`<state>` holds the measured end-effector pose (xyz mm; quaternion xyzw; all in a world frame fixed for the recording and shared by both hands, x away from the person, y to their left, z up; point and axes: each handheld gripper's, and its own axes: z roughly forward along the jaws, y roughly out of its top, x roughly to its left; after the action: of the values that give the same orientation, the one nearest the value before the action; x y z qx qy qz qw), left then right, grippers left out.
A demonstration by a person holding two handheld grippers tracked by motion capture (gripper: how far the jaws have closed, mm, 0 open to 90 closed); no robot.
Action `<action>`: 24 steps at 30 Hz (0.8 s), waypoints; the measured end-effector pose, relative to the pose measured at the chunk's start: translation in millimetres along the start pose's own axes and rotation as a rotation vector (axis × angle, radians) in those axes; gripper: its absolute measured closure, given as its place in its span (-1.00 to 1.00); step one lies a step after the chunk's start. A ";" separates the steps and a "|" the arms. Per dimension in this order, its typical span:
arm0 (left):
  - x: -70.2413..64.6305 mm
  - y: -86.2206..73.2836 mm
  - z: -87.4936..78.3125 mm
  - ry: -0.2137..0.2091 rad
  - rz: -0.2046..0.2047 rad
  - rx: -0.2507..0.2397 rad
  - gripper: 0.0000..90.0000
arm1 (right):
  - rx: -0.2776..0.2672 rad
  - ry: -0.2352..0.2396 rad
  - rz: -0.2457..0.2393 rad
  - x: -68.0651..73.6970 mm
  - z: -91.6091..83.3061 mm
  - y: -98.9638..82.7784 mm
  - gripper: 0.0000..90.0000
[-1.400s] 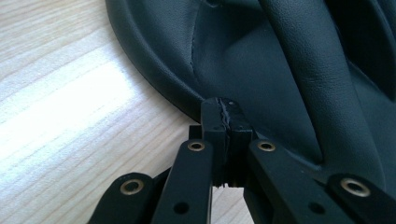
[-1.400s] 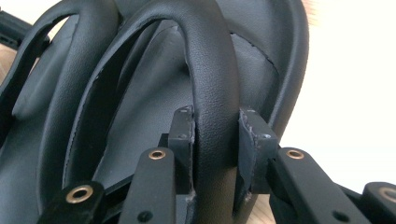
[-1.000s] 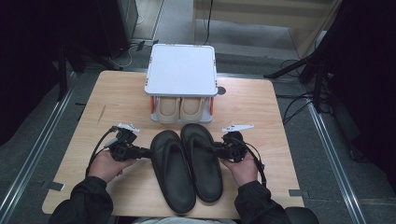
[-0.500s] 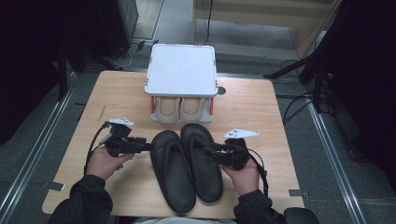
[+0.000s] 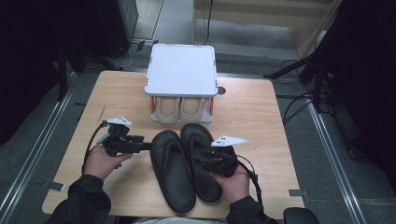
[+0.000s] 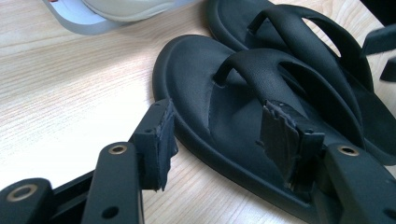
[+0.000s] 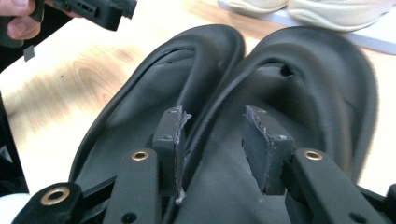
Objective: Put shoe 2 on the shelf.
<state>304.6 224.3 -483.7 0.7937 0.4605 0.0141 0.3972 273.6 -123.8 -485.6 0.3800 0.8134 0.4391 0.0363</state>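
likely the two black soft-foam flip-flop sandals [image 5: 187,168], lying side by side on the pale wooden table [image 5: 252,116] before the white shoe rack [image 5: 182,70], were light, bendy and best pinched at a sole edge or strap; the left gripper [image 6: 219,135], its jaws just opened off the left sandal's rim, stood wide and empty; the right gripper [image 7: 212,140], shifted nearer, gaped empty over the right sandal

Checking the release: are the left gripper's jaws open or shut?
Open: the left gripper has just been opening; its pads straddle the black rubber flip-flop's edge without pressing.

2 sandals [image 5: 187,168] lie before shoe rack [image 5: 181,70].
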 end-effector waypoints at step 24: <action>0.5 0.1 2.0 0.001 -0.004 0.011 -0.06 | 0.018 -0.061 -0.003 25.9 31.0 -5.1 0.11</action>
<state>305.7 223.4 -485.2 0.7949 0.4626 0.0112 0.3925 264.4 -87.3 -501.3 0.3923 0.8163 0.4199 0.0583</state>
